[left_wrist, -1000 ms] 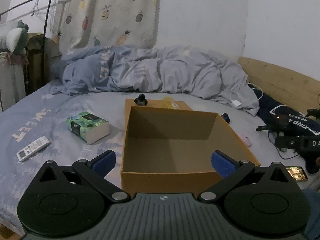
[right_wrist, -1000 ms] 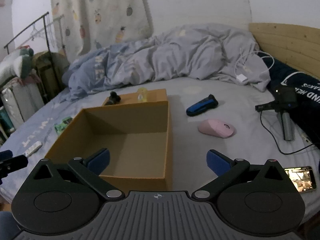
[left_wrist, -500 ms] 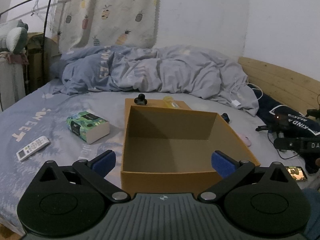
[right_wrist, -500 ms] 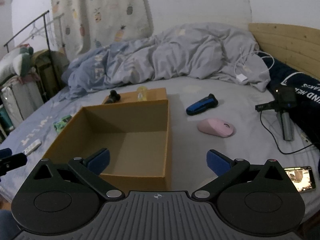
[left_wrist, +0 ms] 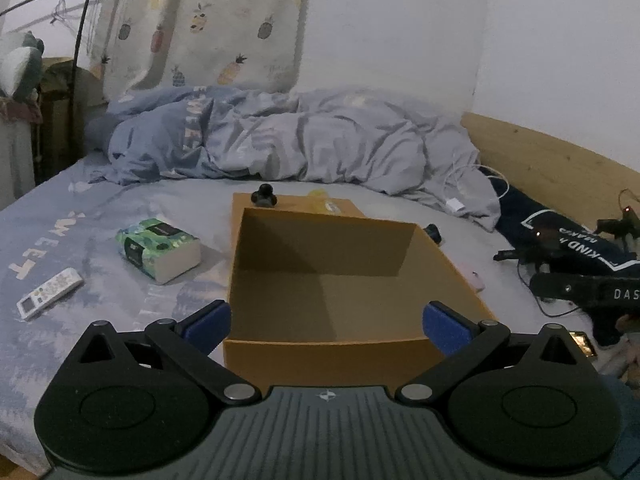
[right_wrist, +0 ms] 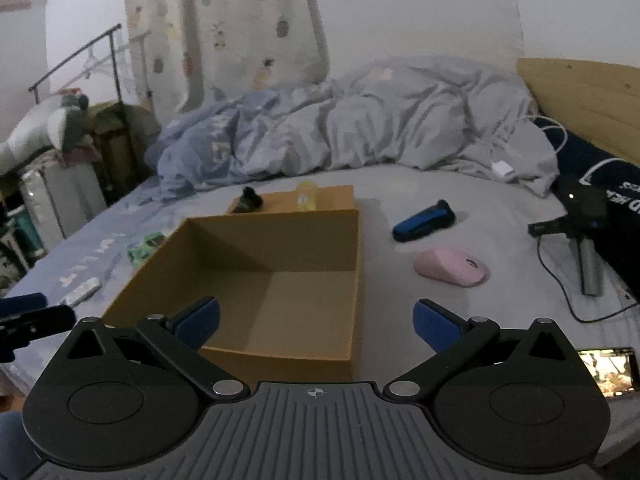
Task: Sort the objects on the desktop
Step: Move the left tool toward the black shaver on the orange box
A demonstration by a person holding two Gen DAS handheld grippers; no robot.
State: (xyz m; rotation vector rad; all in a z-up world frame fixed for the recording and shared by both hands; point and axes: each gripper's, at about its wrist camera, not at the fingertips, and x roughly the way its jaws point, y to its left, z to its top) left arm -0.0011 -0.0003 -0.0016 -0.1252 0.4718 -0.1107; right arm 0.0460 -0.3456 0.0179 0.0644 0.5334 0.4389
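An open, empty brown cardboard box [left_wrist: 456, 280] [right_wrist: 358, 280] stands on the bed. On its lid behind lie a small black object [left_wrist: 264, 196] [right_wrist: 248, 202] and a yellow object [left_wrist: 324, 202] [right_wrist: 306, 196]. A green tissue pack [left_wrist: 158, 248] and a white remote [left_wrist: 48, 292] lie left of the box. A blue-black shaver [right_wrist: 424, 222] and a pink mouse [right_wrist: 452, 268] lie right of it. My left gripper [left_wrist: 326, 320] is open and empty before the box. My right gripper [right_wrist: 316, 318] is open and empty over the box's near right corner.
A crumpled grey duvet [left_wrist: 288, 140] fills the back of the bed. A dark pillow, cables and a black tripod device [right_wrist: 580, 224] lie at the right by the wooden headboard [left_wrist: 552, 164]. A lit phone [right_wrist: 608, 372] lies at the near right.
Both grippers stay open. The views have shifted only slightly; nothing on the bed has moved.
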